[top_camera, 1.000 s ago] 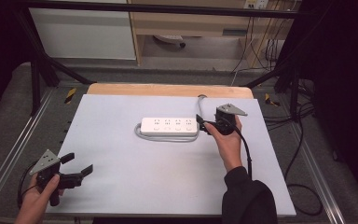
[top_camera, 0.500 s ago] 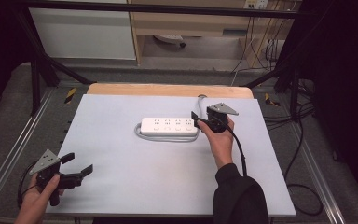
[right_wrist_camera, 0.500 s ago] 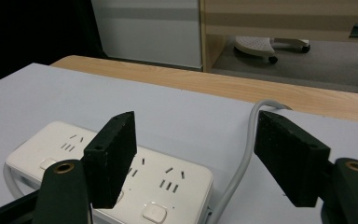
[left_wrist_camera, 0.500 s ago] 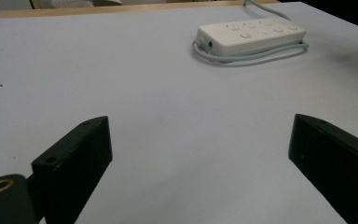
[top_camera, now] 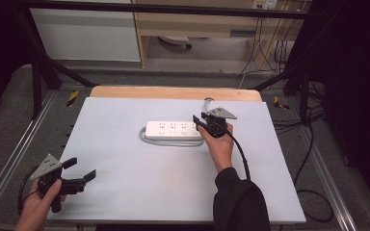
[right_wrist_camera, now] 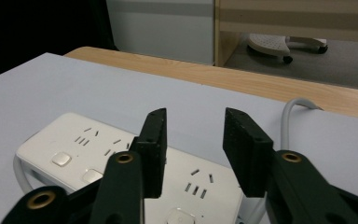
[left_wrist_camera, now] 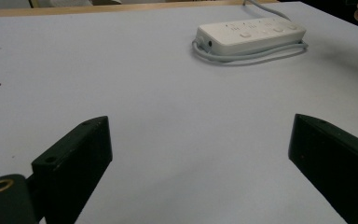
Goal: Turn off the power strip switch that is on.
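The right gripper (top_camera: 203,122) hangs just right of the frame's centre in the high view, its jaws a little apart with nothing between them, poised over the right end of the white power strip (top_camera: 173,129). In the right gripper view the jaws stand directly above the strip's sockets and a switch button (right_wrist_camera: 61,159). The risk is that the light strip slides across the smooth counter (top_camera: 125,192) if the jaws come down off-centre, or that a jaw tip presses a switch unintentionally. The grey cable (top_camera: 168,142) looped beneath the strip could also snag a jaw. The left gripper (top_camera: 79,174), jaws wide apart and empty, waits at lower left, too far off to steady anything.
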Available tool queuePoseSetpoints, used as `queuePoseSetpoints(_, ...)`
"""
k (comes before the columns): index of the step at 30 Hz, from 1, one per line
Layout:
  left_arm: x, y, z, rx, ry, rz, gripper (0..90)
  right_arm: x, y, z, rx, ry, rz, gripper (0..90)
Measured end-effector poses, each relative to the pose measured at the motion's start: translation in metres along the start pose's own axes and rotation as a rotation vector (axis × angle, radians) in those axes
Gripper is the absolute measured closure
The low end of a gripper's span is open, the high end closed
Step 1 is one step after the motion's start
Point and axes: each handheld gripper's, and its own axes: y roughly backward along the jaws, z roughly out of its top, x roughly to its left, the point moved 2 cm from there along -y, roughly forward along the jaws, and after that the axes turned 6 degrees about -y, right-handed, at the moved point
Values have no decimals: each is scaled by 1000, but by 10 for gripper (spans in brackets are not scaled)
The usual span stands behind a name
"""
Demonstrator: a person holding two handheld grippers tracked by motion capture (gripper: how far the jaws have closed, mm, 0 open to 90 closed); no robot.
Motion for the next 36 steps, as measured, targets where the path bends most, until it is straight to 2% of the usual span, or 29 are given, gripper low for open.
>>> queuePoseSetpoints(7,0,1,0,-5,3,3,61,8,-8,-7,9,18,16,745)
queuePoseSetpoints(17,0,1,0,-4,1,0,61,18,-18,-17,32,32,38,846)
queuePoseSetpoints(28,0,1,0,-6,-2,-1,61,35,-30,-25,56,65,65,896)
queuePoseSetpoints(36,0,1,0,-7,-1,0,61,47,-38,-30,74,89,79,900)
